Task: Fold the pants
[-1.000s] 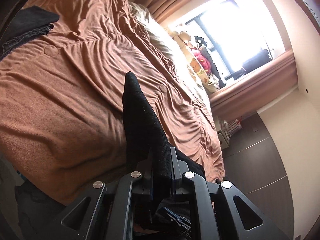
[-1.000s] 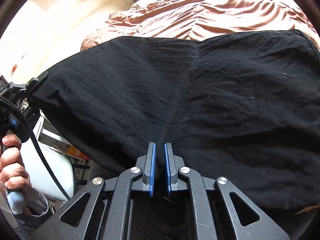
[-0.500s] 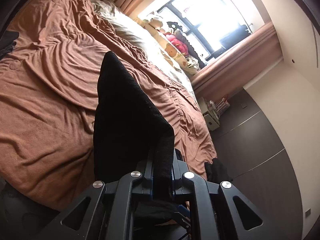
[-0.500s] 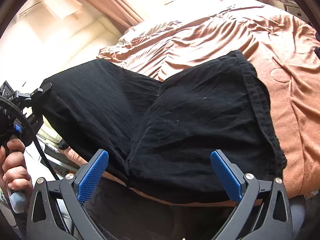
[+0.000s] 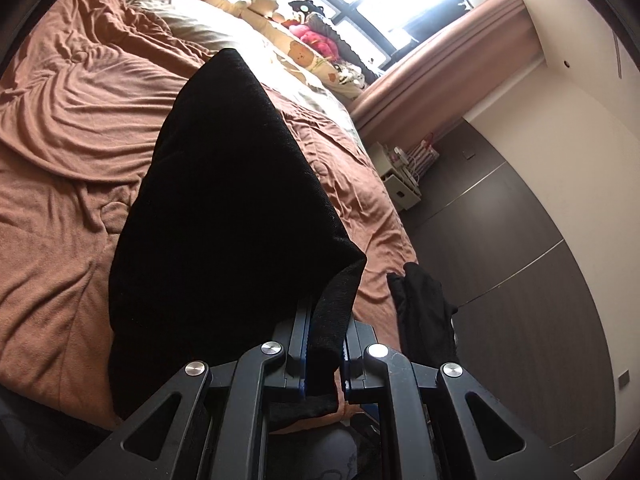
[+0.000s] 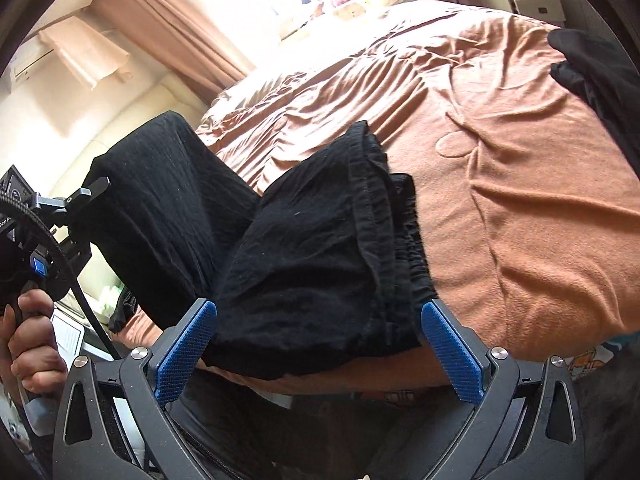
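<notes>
Black pants [image 6: 304, 248], wrinkled cotton with a gathered elastic waistband, draped over the near edge of the brown bedspread [image 6: 520, 184], just ahead of the right gripper [image 6: 318, 354], jaws flung wide, just opened, nothing pinched. One corner clamped tight in the left gripper [image 5: 324, 354]. No legible writing anywhere; partial lettering on the left handle too cropped to read.

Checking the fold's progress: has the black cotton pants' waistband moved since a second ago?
Yes. The black cotton pants' waistband swung left across the rust-brown bedspread, exposing it.
</notes>
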{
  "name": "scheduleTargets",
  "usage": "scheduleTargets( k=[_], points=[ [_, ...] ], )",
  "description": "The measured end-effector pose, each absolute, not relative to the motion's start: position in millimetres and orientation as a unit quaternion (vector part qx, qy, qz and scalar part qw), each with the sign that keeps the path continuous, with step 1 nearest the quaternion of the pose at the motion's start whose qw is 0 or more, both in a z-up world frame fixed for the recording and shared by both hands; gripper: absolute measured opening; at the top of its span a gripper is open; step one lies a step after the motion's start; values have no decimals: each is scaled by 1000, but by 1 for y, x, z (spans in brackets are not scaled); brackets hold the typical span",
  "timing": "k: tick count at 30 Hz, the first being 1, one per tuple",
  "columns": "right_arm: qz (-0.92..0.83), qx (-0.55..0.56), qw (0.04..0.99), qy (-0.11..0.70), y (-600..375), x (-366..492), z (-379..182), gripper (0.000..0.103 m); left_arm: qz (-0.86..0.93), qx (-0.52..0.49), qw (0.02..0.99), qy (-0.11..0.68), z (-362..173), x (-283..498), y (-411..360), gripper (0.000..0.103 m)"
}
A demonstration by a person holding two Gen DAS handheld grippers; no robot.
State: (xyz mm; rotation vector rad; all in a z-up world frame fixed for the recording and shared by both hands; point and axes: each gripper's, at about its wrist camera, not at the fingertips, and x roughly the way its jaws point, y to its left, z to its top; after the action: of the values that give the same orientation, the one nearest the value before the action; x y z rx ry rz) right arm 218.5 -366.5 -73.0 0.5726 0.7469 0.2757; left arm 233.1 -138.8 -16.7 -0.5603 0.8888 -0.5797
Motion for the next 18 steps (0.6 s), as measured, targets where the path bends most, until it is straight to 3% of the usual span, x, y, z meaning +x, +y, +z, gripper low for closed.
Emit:
scheduleTargets(
  k=[13, 18],
  points=[
    [87, 325, 871, 357, -429, 184, -91, 103, -300, -214, 783, 502, -89, 238, -232, 12],
    [85, 331, 866, 366, -433, 186, -99, 103, -300, -197, 788, 499, -86, 227, -242, 12]
  ],
)
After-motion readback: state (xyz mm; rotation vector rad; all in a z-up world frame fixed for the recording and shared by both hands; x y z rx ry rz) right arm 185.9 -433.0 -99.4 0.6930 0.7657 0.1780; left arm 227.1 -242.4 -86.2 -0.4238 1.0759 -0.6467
